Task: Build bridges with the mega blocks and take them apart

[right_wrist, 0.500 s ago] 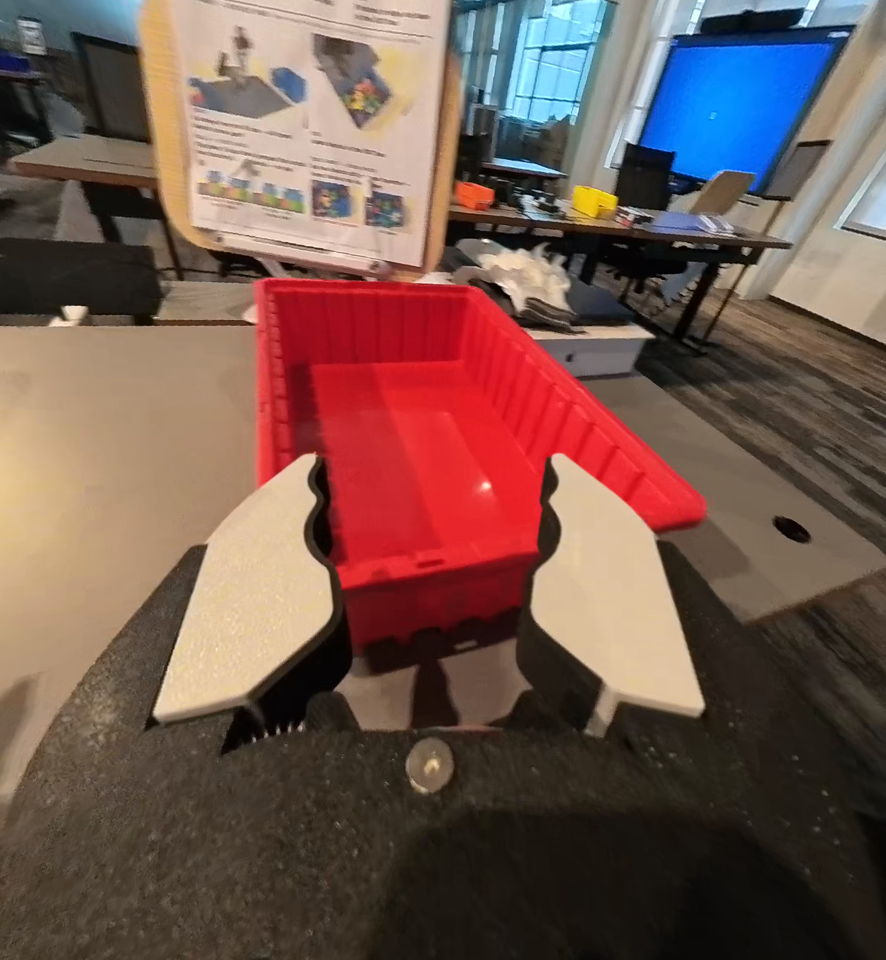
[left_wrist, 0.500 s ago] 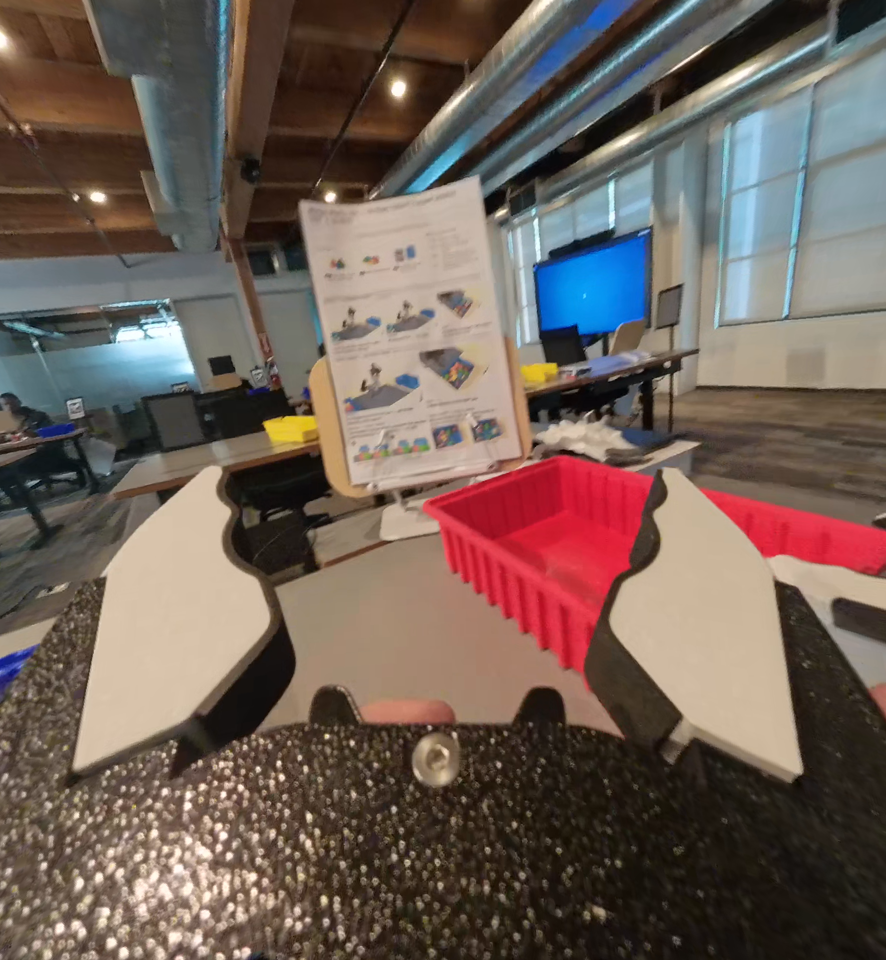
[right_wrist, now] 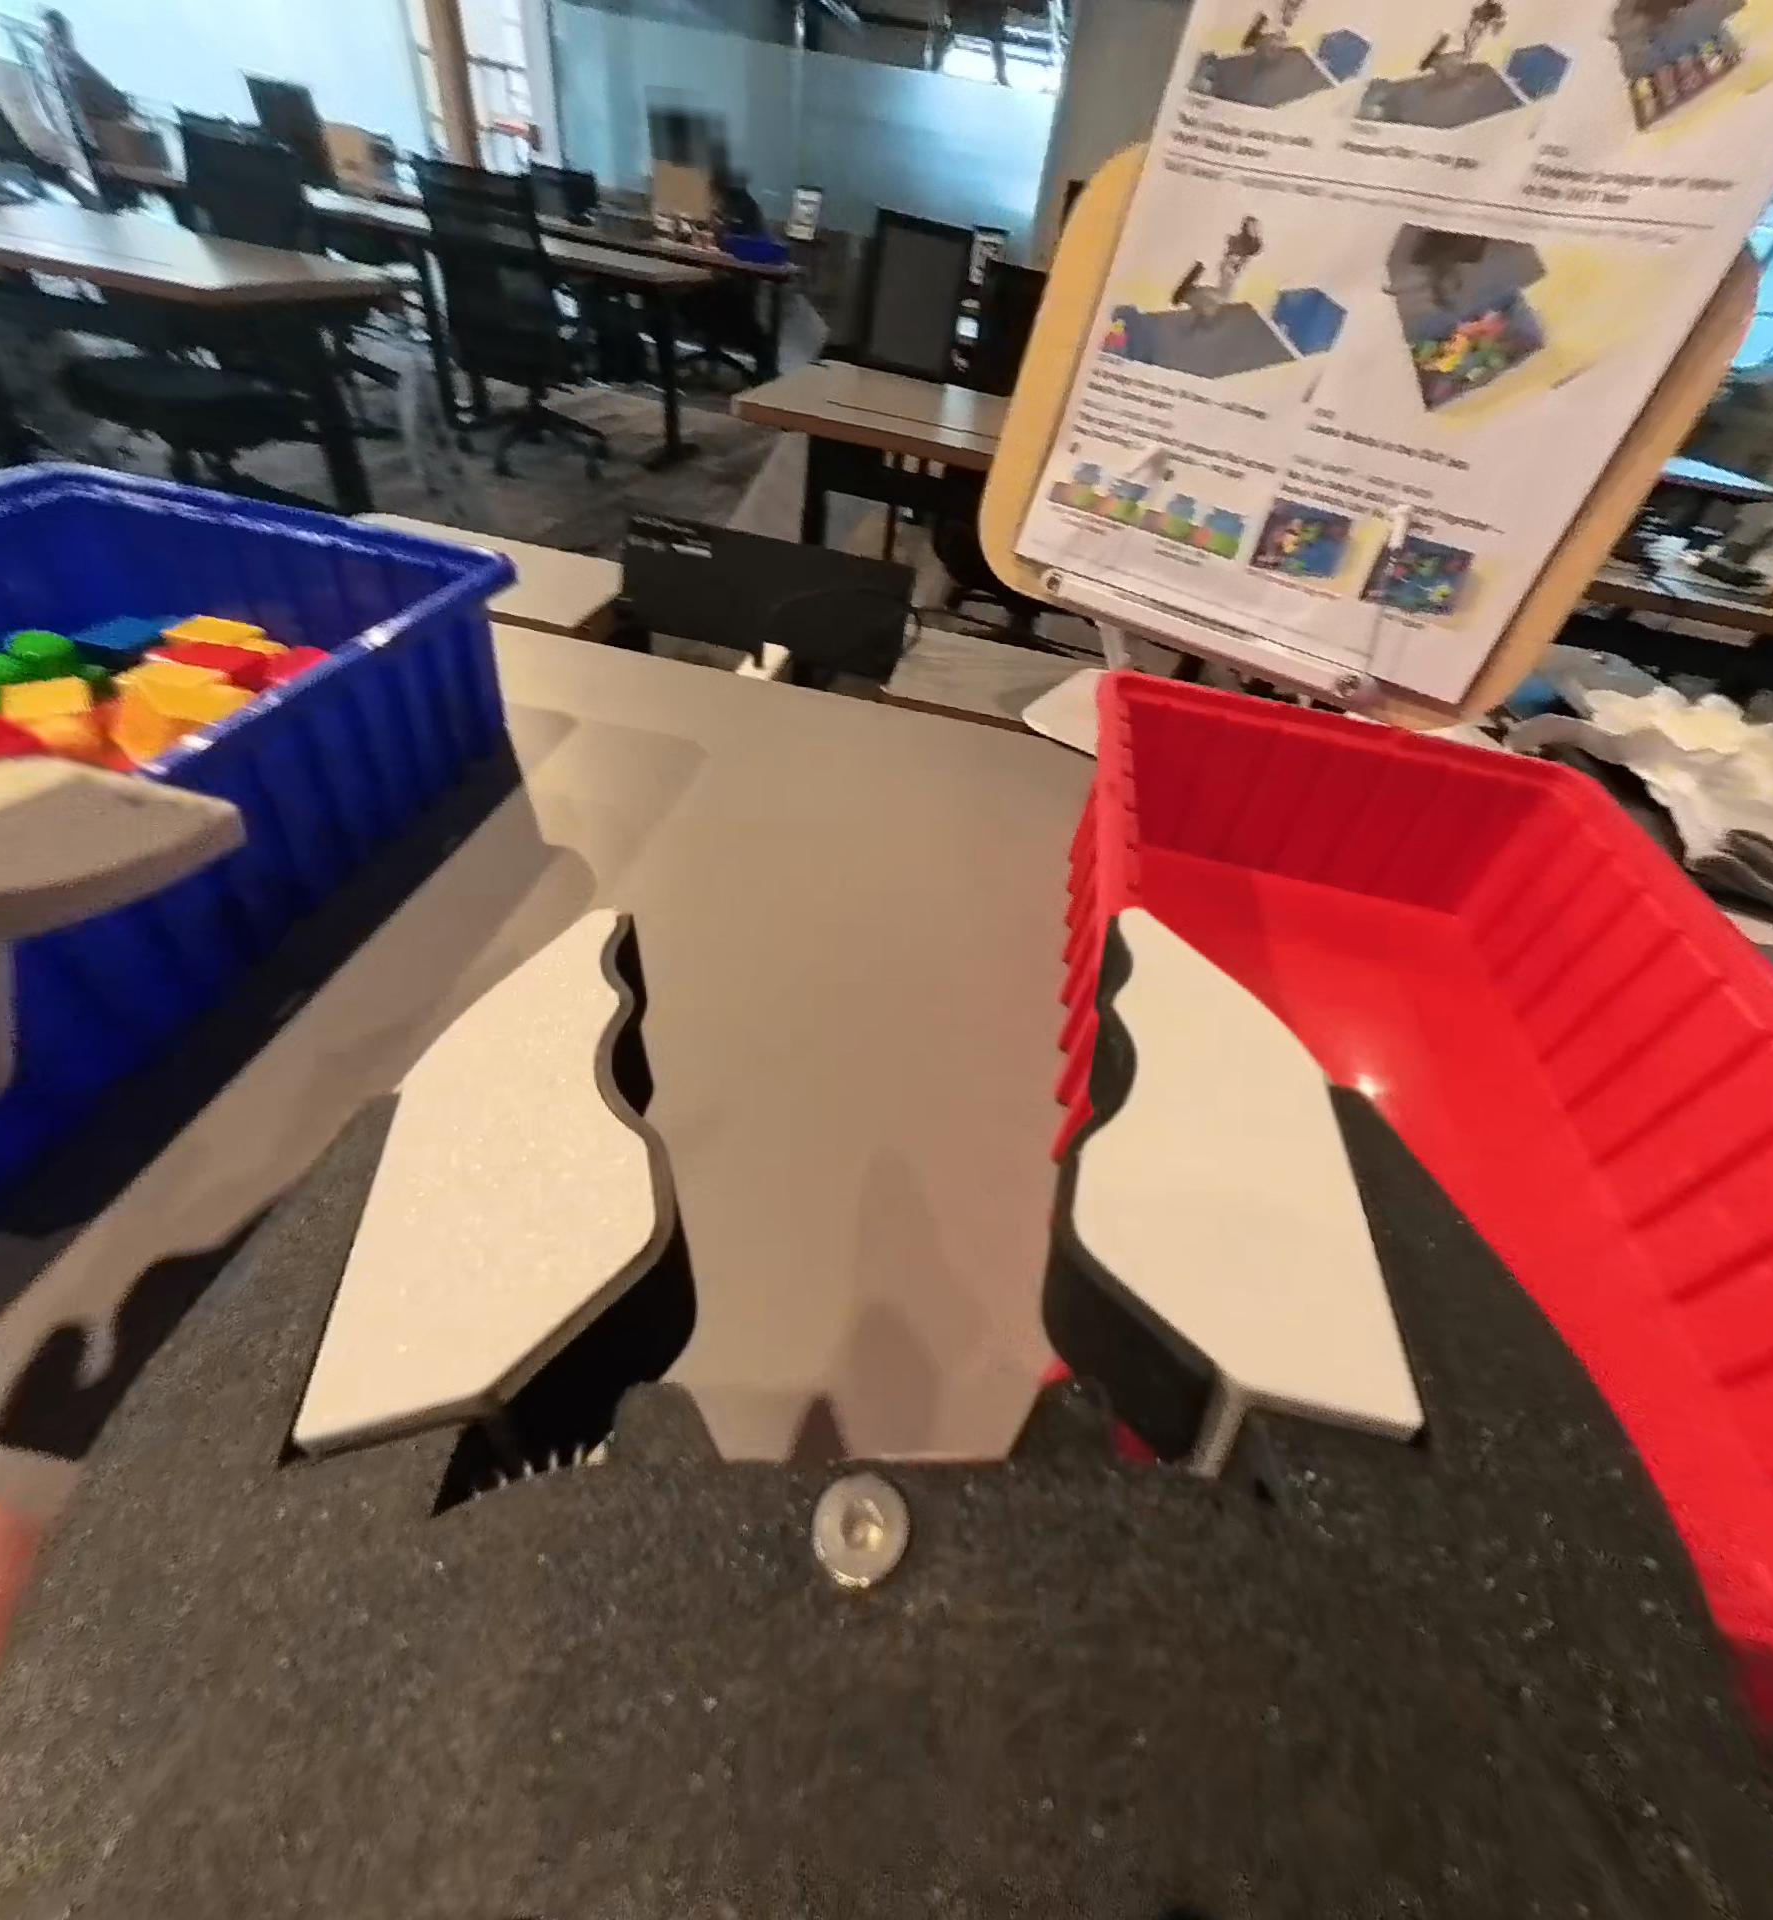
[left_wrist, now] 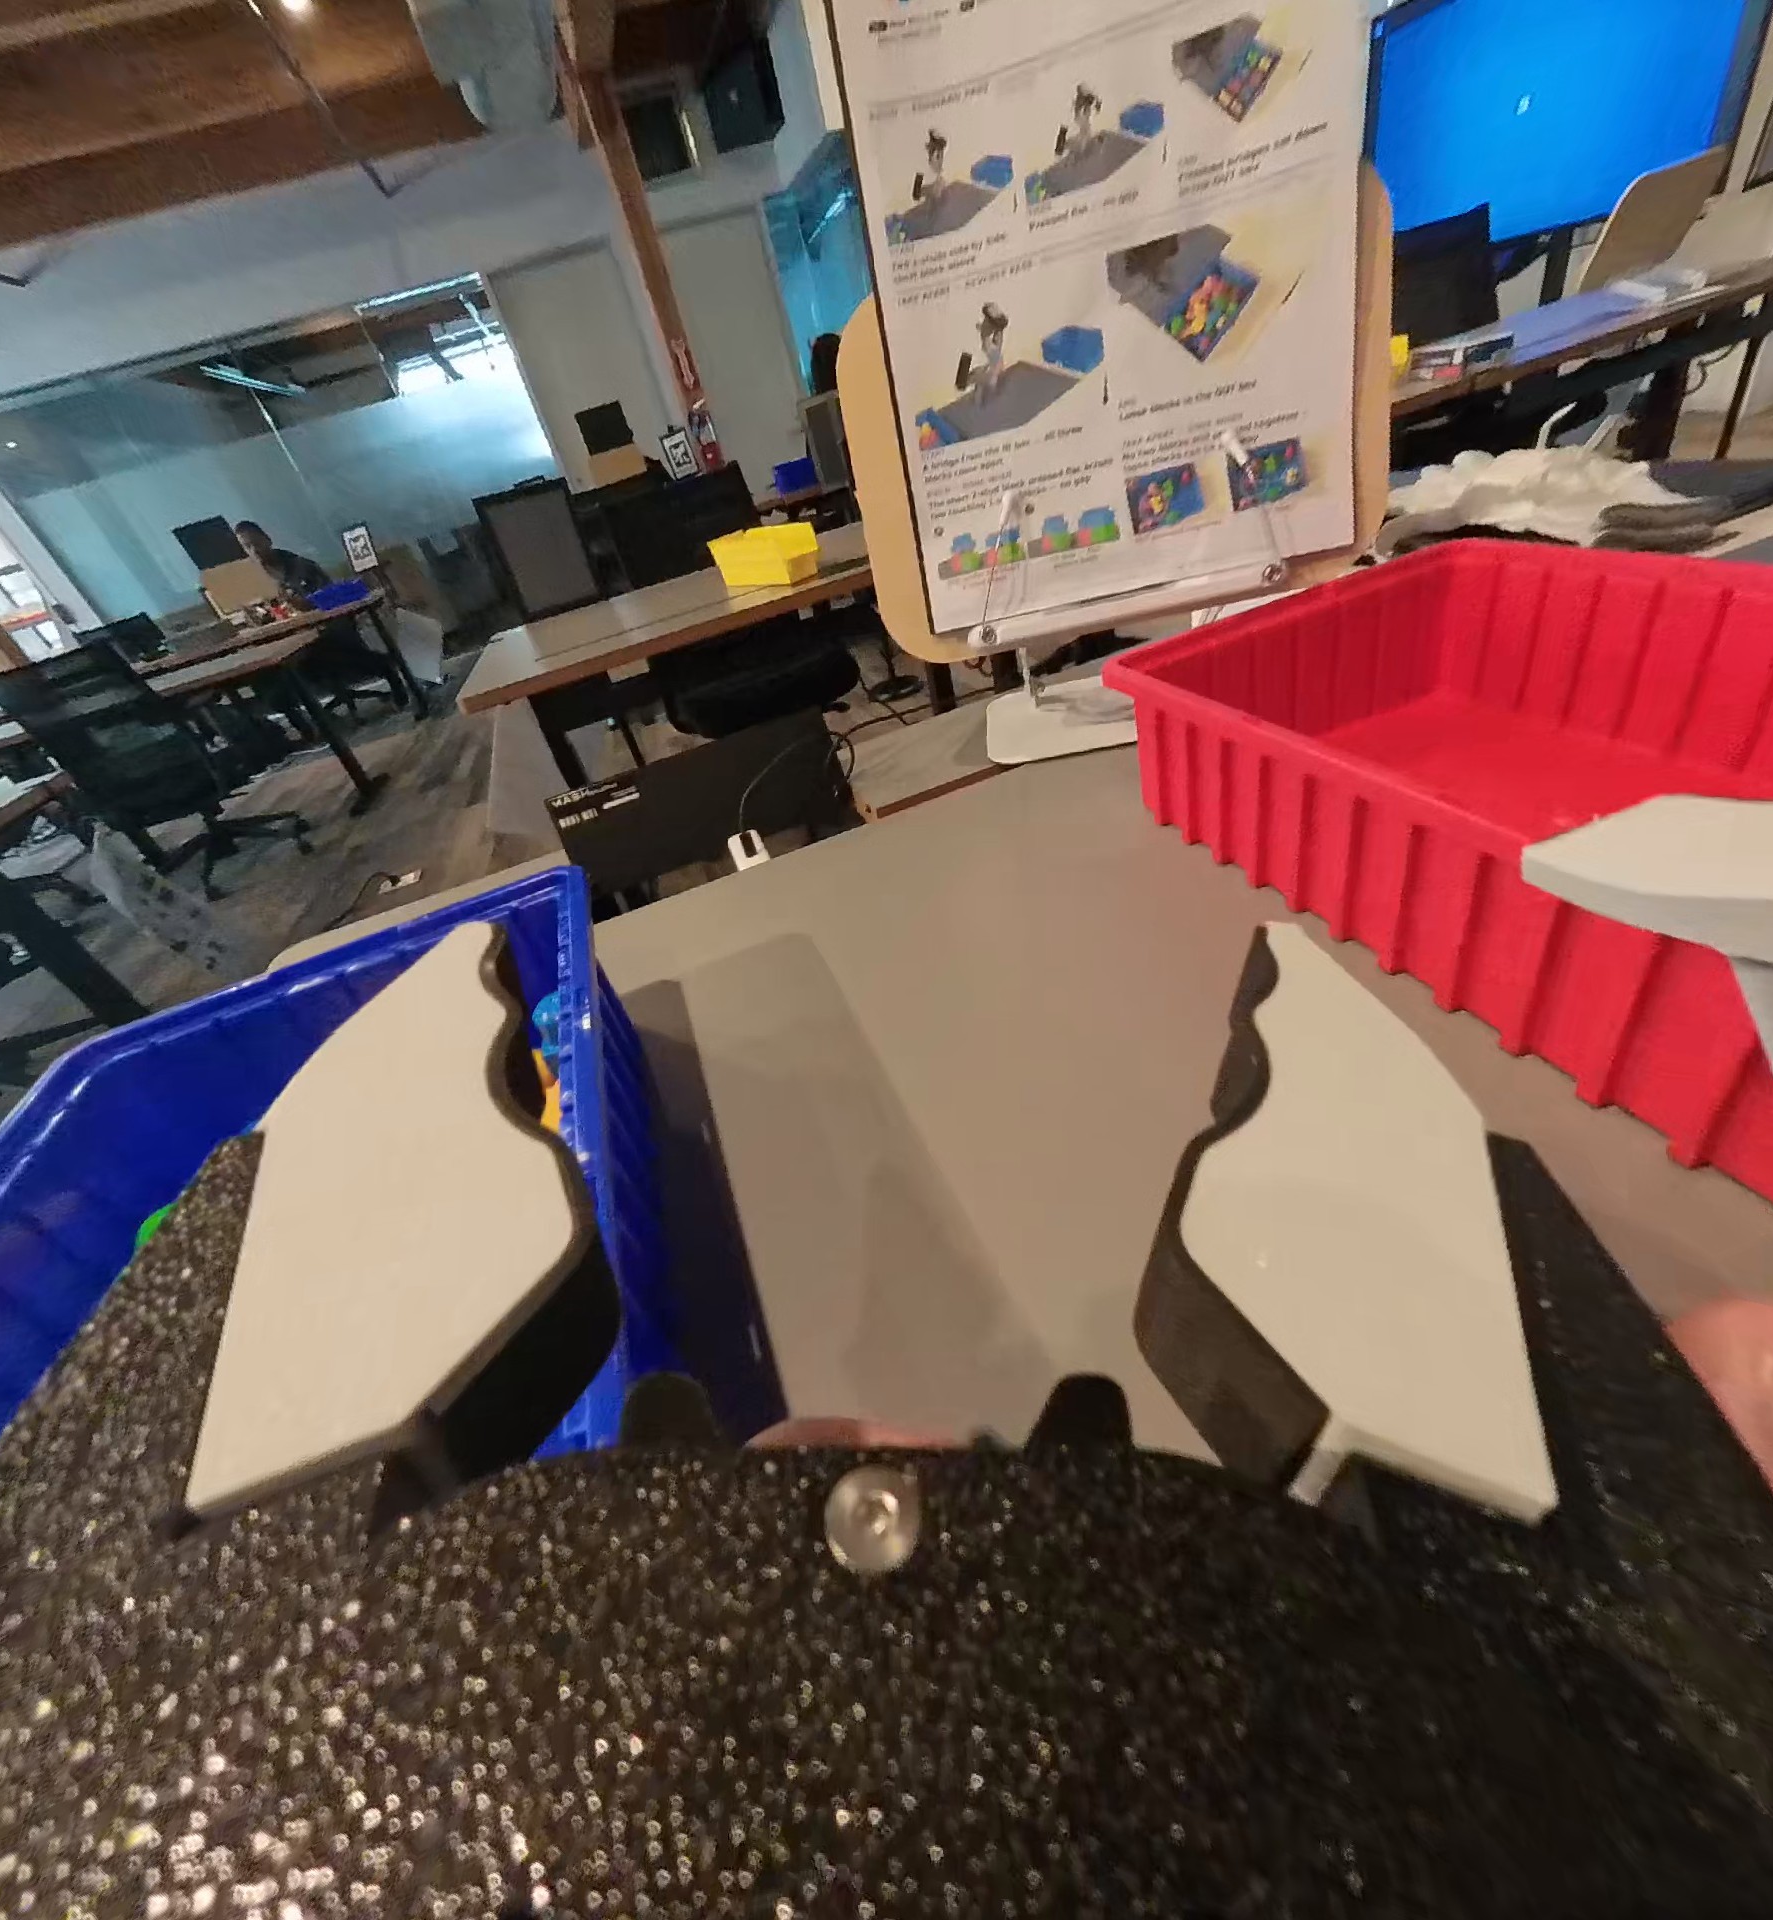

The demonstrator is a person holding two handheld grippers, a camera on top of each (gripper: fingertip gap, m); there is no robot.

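On my far left sits the blue bin [right_wrist: 269, 727], and the blocks [right_wrist: 123, 681] are all in it – red, yellow, green and blue ones heaped loose, none out on the table [right_wrist: 861, 987] yet, so I judge no bridge has been started. My left hand-held gripper [left_wrist: 871, 1174] hangs just beside that bin's near wall with its jaws spread wide and nothing between them; I reckon it is placed there so a short reach takes it in for a first block. The bare grey strip between the two bins looks like the building ground. My right hand-held gripper [right_wrist: 866, 1101] hovers over that strip, its jaws likewise wide and empty, its right finger close against the red bin [right_wrist: 1588, 1039]. That bin holds nothing – I take it as the place for finished work. Behind it a printed sheet [right_wrist: 1401, 312] stands on a tilted board.
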